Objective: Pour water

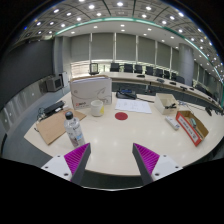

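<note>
A clear plastic water bottle (74, 130) with a white cap stands on the pale table (115, 135), just ahead of my left finger. Farther back, a translucent cup (97, 107) sits in front of a white box (91, 91). My gripper (111, 160) hovers above the table's near edge, open, its magenta pads (77, 157) spread wide with nothing between them. The bottle stands left of the gap, apart from the fingers.
A red round mark (121, 116) lies mid-table. A brown cardboard piece (51, 127) lies left of the bottle. A red and yellow packet (191, 126) and small items sit at the right. Desks with monitors (140, 70) stand behind.
</note>
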